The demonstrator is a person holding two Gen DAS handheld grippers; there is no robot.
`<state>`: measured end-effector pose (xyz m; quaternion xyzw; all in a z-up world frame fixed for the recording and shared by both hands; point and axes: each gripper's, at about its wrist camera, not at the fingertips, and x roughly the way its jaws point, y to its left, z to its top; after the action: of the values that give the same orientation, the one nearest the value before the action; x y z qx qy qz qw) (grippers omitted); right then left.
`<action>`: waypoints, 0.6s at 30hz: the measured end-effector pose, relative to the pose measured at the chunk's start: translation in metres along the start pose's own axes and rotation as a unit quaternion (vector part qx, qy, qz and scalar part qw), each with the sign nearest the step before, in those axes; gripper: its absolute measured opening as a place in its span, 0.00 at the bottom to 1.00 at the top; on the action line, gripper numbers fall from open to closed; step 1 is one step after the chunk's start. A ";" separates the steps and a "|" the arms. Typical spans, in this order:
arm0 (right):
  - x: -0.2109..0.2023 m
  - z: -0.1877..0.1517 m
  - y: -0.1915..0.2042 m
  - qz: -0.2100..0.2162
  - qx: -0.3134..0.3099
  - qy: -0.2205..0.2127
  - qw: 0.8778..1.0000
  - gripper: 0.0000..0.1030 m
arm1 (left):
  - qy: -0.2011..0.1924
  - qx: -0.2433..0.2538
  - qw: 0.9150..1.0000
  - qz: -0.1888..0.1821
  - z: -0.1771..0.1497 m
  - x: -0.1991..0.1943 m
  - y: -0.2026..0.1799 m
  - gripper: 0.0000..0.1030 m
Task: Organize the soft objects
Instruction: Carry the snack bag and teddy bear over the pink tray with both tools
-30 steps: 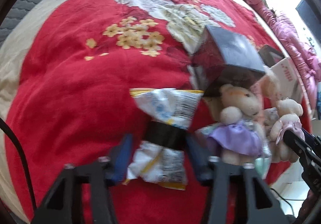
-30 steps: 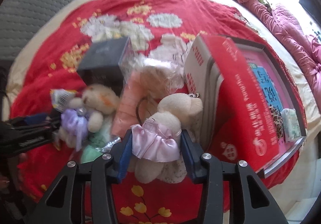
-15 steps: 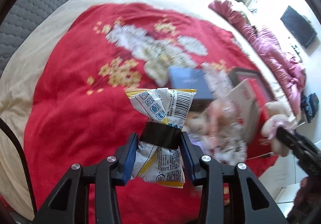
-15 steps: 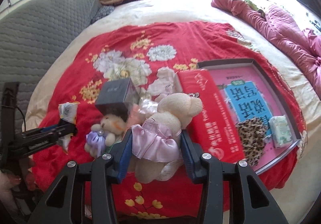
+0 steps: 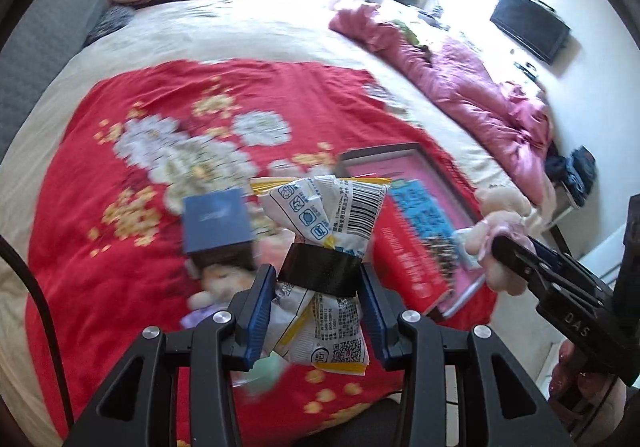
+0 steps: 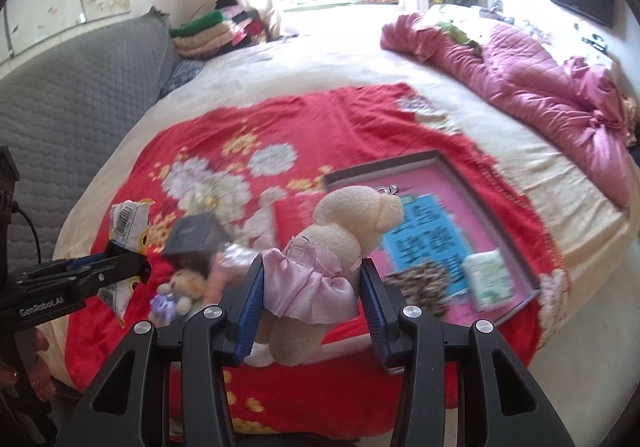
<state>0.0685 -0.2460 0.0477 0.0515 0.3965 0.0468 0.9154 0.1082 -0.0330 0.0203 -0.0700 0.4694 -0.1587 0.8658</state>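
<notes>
2 grippers raised above red floral blanket (image 6: 352,119): left gripper (image 5: 318,313) clamped on 1 crinkly taped snack packet (image 5: 324,247), right gripper (image 6: 312,309) on 1 plush bear (image 6: 332,243) in satin dress.

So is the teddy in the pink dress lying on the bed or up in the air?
Up in the air. The right gripper squeezes the teddy at its pink dress, above the red blanket.

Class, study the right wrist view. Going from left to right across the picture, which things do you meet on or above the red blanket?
Snack packet in the left claw → dark blue box → bear in the pink dress held by the right claw → white tissue pack.
</notes>
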 end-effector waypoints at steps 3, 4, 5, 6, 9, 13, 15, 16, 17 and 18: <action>-0.010 0.005 -0.020 -0.008 0.011 -0.012 1.000 0.45 | 0.000 0.022 1.000 -0.010 0.009 0.004 -0.028 0.41; -0.014 0.006 -0.027 -0.014 0.013 -0.017 1.000 0.45 | 0.001 0.028 1.000 -0.013 0.011 0.006 -0.036 0.41; -0.016 0.007 -0.033 -0.015 0.017 -0.020 1.000 0.45 | 0.001 0.032 0.999 -0.015 0.013 0.007 -0.043 0.41; -0.020 0.008 -0.040 -0.018 0.021 -0.024 0.999 0.45 | 0.002 0.038 0.999 -0.019 0.015 0.009 -0.050 0.41; -0.027 0.011 -0.057 -0.029 0.026 -0.034 0.999 0.45 | 0.005 0.056 0.998 -0.026 0.020 0.016 -0.073 0.41; -0.034 0.012 -0.076 -0.038 0.029 -0.043 0.998 0.45 | 0.012 0.080 0.996 -0.035 0.025 0.029 -0.101 0.41; -0.035 0.013 -0.083 -0.040 0.028 -0.046 0.998 0.45 | 0.021 0.090 0.995 -0.041 0.028 0.039 -0.115 0.41; -0.035 0.013 -0.087 -0.042 0.028 -0.046 0.998 0.45 | 0.024 0.095 0.994 -0.042 0.029 0.044 -0.121 0.41; -0.035 0.012 -0.091 -0.041 0.028 -0.047 0.998 0.45 | 0.027 0.098 0.994 -0.044 0.029 0.048 -0.125 0.41; -0.034 0.012 -0.093 -0.042 0.025 -0.046 0.998 0.45 | 0.033 0.102 0.993 -0.045 0.030 0.055 -0.129 0.41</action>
<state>0.0580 -0.3431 0.0679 0.0599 0.3569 -0.0045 0.9322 0.1342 -0.1743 0.0279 0.0032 0.4758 -0.2471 0.8441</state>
